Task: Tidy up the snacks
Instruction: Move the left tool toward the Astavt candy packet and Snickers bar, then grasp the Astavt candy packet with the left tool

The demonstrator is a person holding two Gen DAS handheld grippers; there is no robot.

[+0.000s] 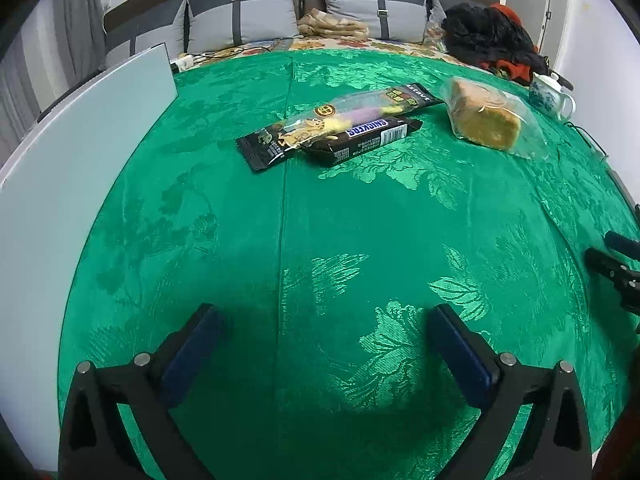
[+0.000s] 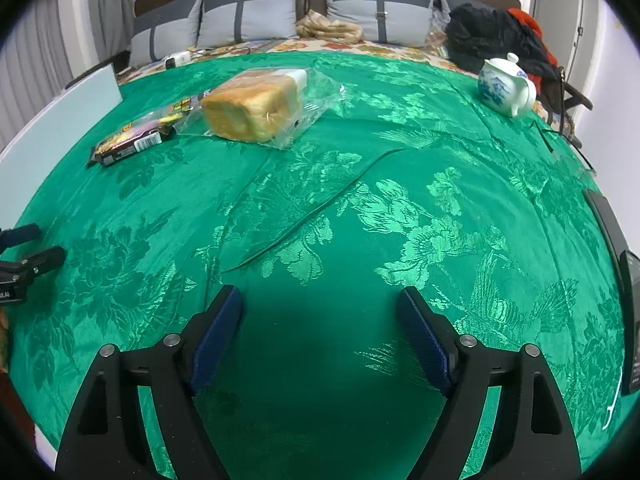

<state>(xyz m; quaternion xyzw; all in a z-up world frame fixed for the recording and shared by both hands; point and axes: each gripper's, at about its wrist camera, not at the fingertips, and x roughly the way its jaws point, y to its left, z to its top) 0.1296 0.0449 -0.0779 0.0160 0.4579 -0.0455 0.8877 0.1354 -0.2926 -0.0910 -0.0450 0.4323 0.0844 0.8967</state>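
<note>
A brown Snickers bar (image 1: 362, 139) lies on the green tablecloth (image 1: 320, 240), its left end overlapping a long black snack packet (image 1: 336, 122) with a clear window. A loaf of bread in a clear bag (image 1: 486, 118) lies to their right. In the right wrist view the bread (image 2: 254, 106) is at far left-centre, with the Snickers (image 2: 130, 146) and the packet (image 2: 160, 120) left of it. My left gripper (image 1: 324, 320) is open and empty, well short of the snacks. My right gripper (image 2: 320, 300) is open and empty over bare cloth.
A white-and-blue teapot (image 2: 506, 88) stands at the far right of the table. A pale board (image 1: 80, 152) lies along the left edge. Dark flat devices (image 2: 624, 280) lie at the right edge. A bed with grey pillows (image 1: 240, 20) and dark clothes (image 1: 488, 36) is behind.
</note>
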